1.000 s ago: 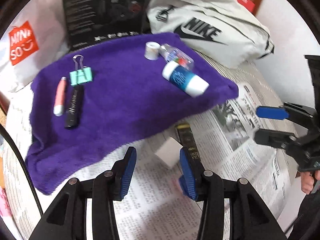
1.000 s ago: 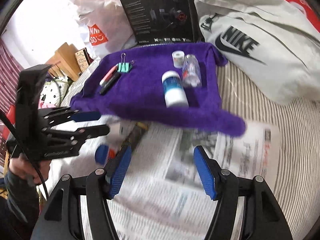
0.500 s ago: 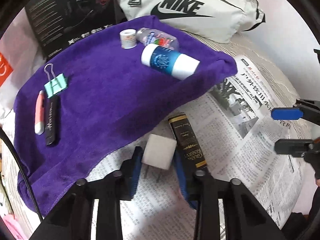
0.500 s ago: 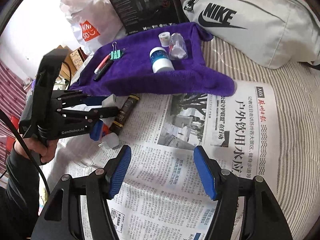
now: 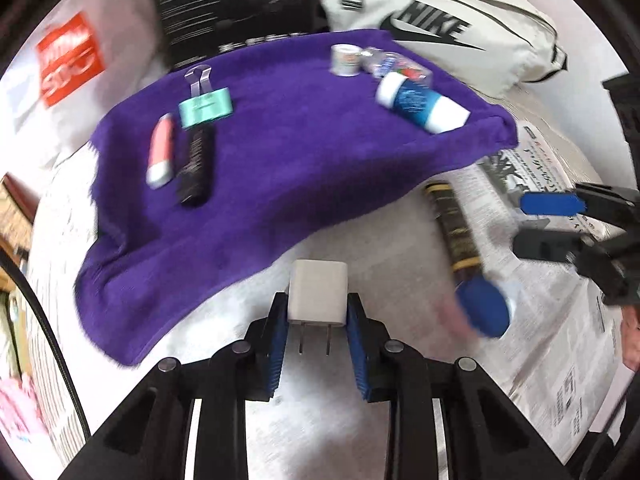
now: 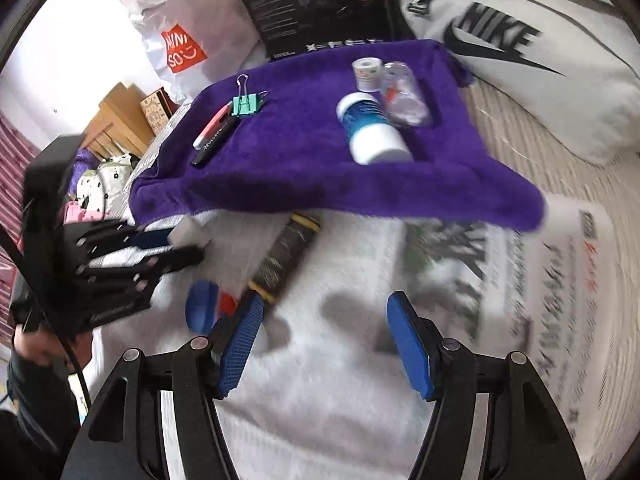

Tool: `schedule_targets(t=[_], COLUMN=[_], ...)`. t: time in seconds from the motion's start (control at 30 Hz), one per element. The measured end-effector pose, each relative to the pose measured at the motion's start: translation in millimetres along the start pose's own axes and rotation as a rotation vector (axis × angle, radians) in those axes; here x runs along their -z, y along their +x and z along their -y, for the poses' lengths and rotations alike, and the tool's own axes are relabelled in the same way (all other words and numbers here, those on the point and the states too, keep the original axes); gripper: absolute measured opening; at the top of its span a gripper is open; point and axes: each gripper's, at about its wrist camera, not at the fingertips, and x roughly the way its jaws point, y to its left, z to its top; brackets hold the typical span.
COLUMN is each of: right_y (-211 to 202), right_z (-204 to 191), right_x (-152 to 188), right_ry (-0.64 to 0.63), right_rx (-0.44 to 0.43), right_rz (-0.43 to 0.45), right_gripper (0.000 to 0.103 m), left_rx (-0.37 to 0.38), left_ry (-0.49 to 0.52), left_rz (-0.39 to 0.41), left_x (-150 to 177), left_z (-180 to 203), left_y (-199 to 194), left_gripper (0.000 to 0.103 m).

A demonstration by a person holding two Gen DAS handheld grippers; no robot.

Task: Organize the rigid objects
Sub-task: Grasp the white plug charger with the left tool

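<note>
Charger sits clamped between the left gripper's blue pads, prongs toward the camera, near the purple towel; right gripper gapes empty.

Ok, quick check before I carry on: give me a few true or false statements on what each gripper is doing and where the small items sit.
1. The left gripper is shut on the white charger. True.
2. The right gripper holds the dark box. False: its jaws stand apart with nothing between them, and the dark box lies on the newspaper.
3. The green clip lies on the purple towel. True.
4. The blue and white bottle stands upright. False: it lies on its side on the towel.
5. The charger's prongs point toward the left wrist camera. True.
</note>
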Motion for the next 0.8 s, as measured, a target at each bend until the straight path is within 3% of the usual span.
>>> schedule_targets(t=[0.2, 0.37, 0.57, 0.8], right_y=[29.9, 41.3, 32.4, 24.6], right_z=[-21.2, -41.6, -24.9, -10.5], right_x=[-17.9, -18.8, -9.4, -1.0], right_ry=[-0.024, -0.138, -0.183, -0.182], right_rx=[0.03, 0.144, 0.225, 0.22], right_rz=[-0.027, -0.026, -0.059, -0.051], right_gripper=[0.065, 0.065, 0.064, 0.067], left_rx=[0.003, -0.01, 0.0, 0.007], left_ry=[-0.049, -0.044, -0.057, -0.052], left_rz=[0.031, 0.049, 0.075, 0.08], left_x=[15.5, 15.9, 19.2, 21.1], left_z=[-11.5, -8.6, -11.4, -10.6], left_y=[-4.0, -4.0, -4.4, -5.4], left_gripper=[0.027, 0.027, 0.027, 0.031])
